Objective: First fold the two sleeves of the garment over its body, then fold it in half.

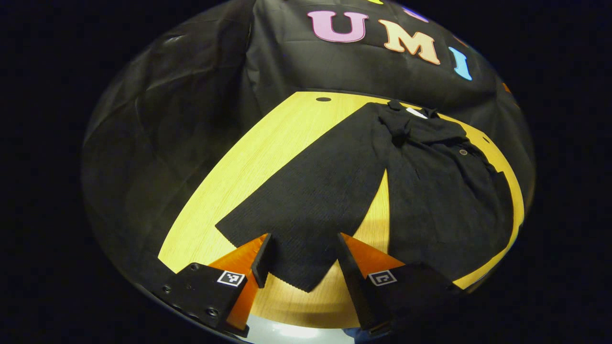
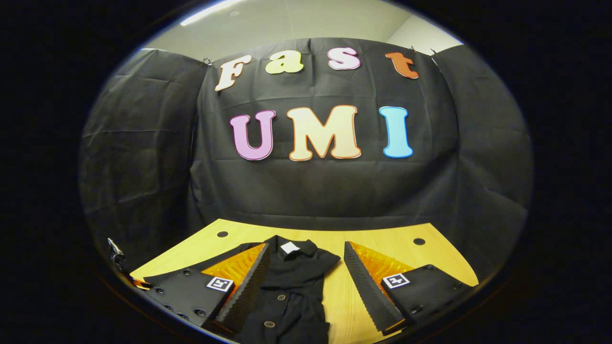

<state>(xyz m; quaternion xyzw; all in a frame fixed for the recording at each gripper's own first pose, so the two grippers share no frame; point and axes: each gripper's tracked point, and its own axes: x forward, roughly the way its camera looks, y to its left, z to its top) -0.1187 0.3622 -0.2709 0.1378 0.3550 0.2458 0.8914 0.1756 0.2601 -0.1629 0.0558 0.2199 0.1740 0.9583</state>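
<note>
A black button-up garment [image 1: 444, 205] lies flat on the yellow wooden table [image 1: 248, 162], collar and white label [image 1: 416, 113] at the far end. One long sleeve [image 1: 315, 191] stretches out from the body toward me. Its cuff end lies on the table between the fingers of my open left gripper [image 1: 302, 236]. The other sleeve looks folded over the body. In the right gripper view the garment [image 2: 291, 286] lies collar away from me, label [image 2: 289, 247] showing. My right gripper [image 2: 306, 246] stands open over its upper chest, holding nothing.
Black cloth walls close the booth behind and beside the table [image 2: 444, 260]. Small round holes [image 2: 419, 241] sit near the table's far corners. Bare wood shows left of the stretched sleeve and right of the garment's body.
</note>
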